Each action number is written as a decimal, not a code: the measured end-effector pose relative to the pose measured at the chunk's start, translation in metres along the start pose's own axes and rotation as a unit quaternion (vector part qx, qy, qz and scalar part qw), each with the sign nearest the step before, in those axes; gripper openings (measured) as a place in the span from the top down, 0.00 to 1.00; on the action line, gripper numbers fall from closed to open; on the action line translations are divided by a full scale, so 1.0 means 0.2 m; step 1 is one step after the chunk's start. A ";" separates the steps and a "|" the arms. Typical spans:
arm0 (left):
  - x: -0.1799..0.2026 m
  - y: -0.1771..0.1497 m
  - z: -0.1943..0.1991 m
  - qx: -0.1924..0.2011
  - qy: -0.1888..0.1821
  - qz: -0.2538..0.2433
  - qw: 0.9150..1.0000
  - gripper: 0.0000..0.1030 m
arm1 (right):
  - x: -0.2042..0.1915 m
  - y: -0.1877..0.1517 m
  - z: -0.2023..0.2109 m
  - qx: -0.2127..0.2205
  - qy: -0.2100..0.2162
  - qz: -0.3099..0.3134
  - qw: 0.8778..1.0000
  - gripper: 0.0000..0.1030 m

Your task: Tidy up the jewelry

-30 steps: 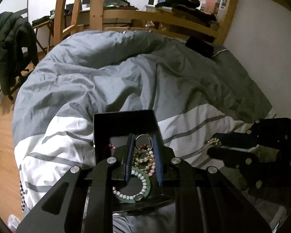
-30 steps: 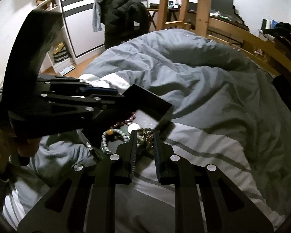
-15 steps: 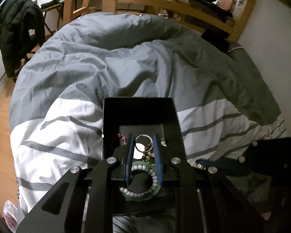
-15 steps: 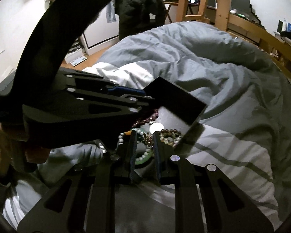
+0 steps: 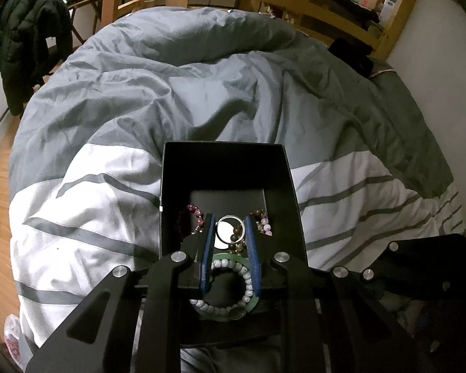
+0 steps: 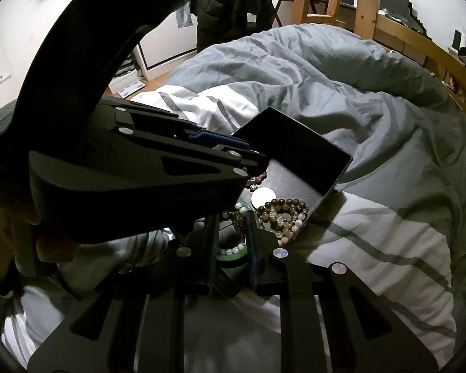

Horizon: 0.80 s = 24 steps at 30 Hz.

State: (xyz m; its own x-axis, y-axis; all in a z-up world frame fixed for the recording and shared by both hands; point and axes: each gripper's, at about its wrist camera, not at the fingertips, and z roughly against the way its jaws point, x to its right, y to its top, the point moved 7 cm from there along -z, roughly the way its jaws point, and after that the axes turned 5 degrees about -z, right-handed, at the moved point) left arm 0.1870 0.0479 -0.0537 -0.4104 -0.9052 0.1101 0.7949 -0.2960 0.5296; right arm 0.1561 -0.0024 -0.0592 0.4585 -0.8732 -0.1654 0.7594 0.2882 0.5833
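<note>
Black card jewelry box, lidless, one, resting on a grey-and-white striped duvet at the near end of the bed, tilted toward the person.

Contents, as far as can be counted:
- Green bangle, one; rigid and smooth, likely jade or glass, so slippery and liable to chip if knocked. Best taken across the band, not by the edge.
- White bead bracelet, one, lying inside the bangle's ring; strung, floppy, light. Pinch a short run of beads and lift slowly.
- Silver ring, one, round and thin; small, hard, apt to skid from flat pads.
- Dark red bead bracelet, one, partly hidden at the box's left wall.
- Brown bead bracelet, one, heaped with a pale pink and yellow-crystal bead strand or strands; the number in this heap cannot be told. Tangling is the probable hazard here.
- Pale round disc, one; nature unclear.

Left gripper: blue-padded fingers narrowly parted, poised over the ring and bangle; nothing visibly pinched.

Right gripper: fingers likewise narrowly parted, tips at the near edge of the box beside the bead heap; no piece seen held.

Judged handling overall: every piece is light, the strung ones limp, the bangle the only fragile one.
</note>
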 end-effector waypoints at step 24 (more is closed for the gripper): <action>-0.05 0.00 -0.03 -0.009 -0.007 0.032 0.999 0.80 | -0.03 0.00 -0.07 -0.012 0.014 0.000 1.000 0.82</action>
State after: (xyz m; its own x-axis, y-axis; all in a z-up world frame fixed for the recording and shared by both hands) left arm 0.1936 0.0559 -0.0603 -0.3645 -0.9183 0.1543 0.8272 -0.2432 0.5065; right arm 0.1593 0.0091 -0.0692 0.4701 -0.8624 -0.1875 0.7700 0.2969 0.5648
